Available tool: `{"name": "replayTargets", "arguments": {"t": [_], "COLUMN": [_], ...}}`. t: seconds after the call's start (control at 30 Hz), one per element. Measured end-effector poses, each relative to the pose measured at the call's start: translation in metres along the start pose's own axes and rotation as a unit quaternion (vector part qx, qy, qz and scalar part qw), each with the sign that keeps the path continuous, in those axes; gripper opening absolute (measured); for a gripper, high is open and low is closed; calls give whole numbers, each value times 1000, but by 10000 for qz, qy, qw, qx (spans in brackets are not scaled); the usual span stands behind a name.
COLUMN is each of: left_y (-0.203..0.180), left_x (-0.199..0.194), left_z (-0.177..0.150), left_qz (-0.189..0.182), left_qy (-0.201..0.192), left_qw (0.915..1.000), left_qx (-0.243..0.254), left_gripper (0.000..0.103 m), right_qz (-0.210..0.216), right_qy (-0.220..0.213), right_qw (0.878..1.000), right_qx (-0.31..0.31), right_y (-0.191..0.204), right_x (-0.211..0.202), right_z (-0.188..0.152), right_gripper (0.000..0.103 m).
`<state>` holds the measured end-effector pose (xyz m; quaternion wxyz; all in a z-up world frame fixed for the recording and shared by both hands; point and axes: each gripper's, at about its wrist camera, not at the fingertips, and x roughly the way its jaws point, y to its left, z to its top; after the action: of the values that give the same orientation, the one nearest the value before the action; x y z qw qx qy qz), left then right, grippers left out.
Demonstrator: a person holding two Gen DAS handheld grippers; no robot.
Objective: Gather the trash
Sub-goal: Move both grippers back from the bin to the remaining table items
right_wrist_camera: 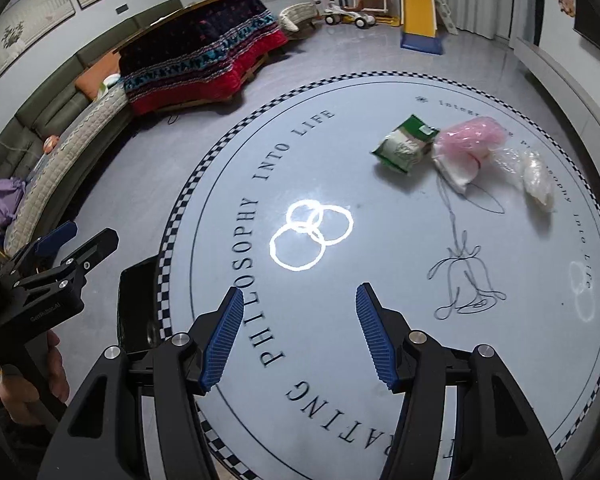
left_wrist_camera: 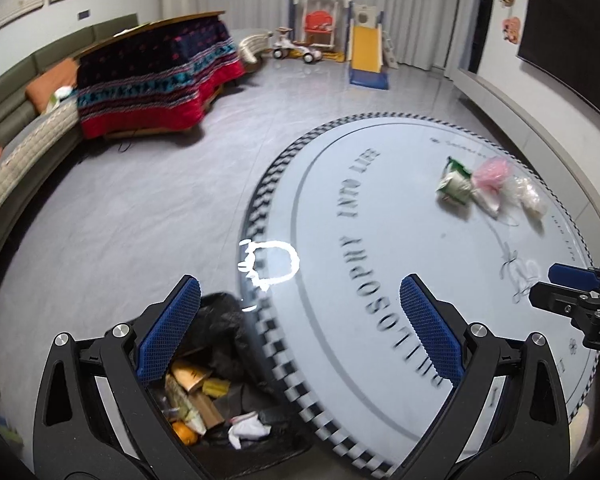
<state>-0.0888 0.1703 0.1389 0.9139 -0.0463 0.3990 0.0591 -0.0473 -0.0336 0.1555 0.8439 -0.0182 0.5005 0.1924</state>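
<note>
On the round printed table (right_wrist_camera: 340, 320) lie a green snack packet (right_wrist_camera: 405, 143), a pink and white plastic bag (right_wrist_camera: 466, 148) and a clear plastic bag (right_wrist_camera: 534, 176) at its far right. They also show in the left wrist view: green packet (left_wrist_camera: 455, 181), pink bag (left_wrist_camera: 489, 178), clear bag (left_wrist_camera: 526, 196). My left gripper (left_wrist_camera: 300, 332) is open and empty above a black-lined trash bin (left_wrist_camera: 220, 384) with wrappers, beside the table's left edge. My right gripper (right_wrist_camera: 300, 336) is open and empty over the table's near part. Each gripper shows in the other's view (left_wrist_camera: 556, 288) (right_wrist_camera: 80, 242).
A low table under a red and dark patterned blanket (right_wrist_camera: 204, 60) stands at the back left by a green sofa (right_wrist_camera: 60, 100). A toy slide (right_wrist_camera: 420, 12), swing and ride-on car (right_wrist_camera: 348, 16) stand at the far wall. Grey floor (left_wrist_camera: 140, 208) surrounds the round table.
</note>
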Motion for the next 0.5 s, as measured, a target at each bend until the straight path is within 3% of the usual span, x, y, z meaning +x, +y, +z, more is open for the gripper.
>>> {"name": "replayTargets", "arguments": {"t": [0.23,0.5], "left_y": [-66,-125], "left_x": [36,85], "left_z": [37,57], "left_qz": [-417,-661], "left_qy": [78,355], "left_qw": [9983,9936], "left_qx": [406,840], "left_gripper": [97,97], "right_qz": [-374,-595], "right_qy": [-103,-159], "right_qw": [9984,9945], "right_qx": [419,852], "right_y": [-66,-123], "right_x": [-3,9], "right_z": [29,59], "right_gripper": [60,60]}}
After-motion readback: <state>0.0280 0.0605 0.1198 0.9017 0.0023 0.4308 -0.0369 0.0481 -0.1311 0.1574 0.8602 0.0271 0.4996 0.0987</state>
